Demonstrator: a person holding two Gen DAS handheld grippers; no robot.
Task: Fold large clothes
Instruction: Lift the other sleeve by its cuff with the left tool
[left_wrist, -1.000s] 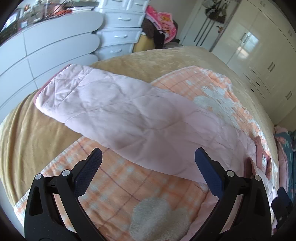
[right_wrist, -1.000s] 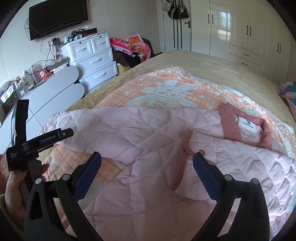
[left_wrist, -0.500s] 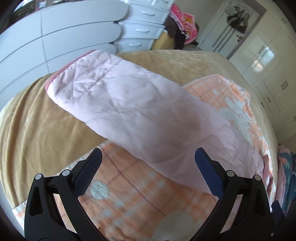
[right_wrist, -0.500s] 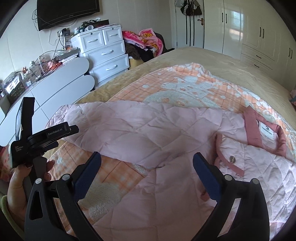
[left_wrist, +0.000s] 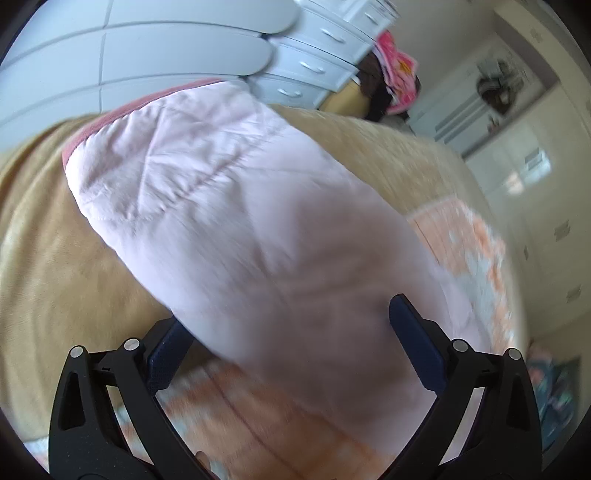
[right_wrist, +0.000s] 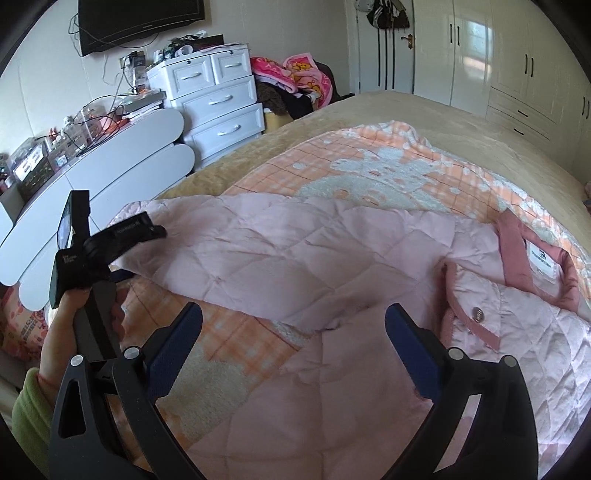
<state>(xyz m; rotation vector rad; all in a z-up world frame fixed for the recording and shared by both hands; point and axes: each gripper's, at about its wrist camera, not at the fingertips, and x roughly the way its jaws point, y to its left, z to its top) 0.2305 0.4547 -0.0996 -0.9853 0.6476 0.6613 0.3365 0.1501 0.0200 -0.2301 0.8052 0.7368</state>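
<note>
A pale pink quilted jacket (right_wrist: 332, 258) lies spread on the bed, collar (right_wrist: 517, 258) with a white label at the right. Its long sleeve (left_wrist: 240, 221) stretches left toward the bed's edge, cuff (left_wrist: 96, 129) trimmed in darker pink. My left gripper (left_wrist: 288, 332) is open, with the sleeve passing between its fingers; the left finger is partly under the cloth. In the right wrist view the left gripper (right_wrist: 122, 273) sits at the sleeve's cuff end. My right gripper (right_wrist: 293, 336) is open above the jacket's body near the armpit, holding nothing.
The jacket rests on an orange checked blanket (right_wrist: 369, 166) over a tan bedspread (right_wrist: 406, 110). A white dresser (right_wrist: 218, 103), curved white cabinets (right_wrist: 110, 170) and piled clothes (right_wrist: 295, 81) stand past the bed's left side. White wardrobes (right_wrist: 517, 66) line the far wall.
The left gripper has moved forward and down onto the sleeve, which now lies between its fingers. The right gripper has shifted slightly left, still open.
</note>
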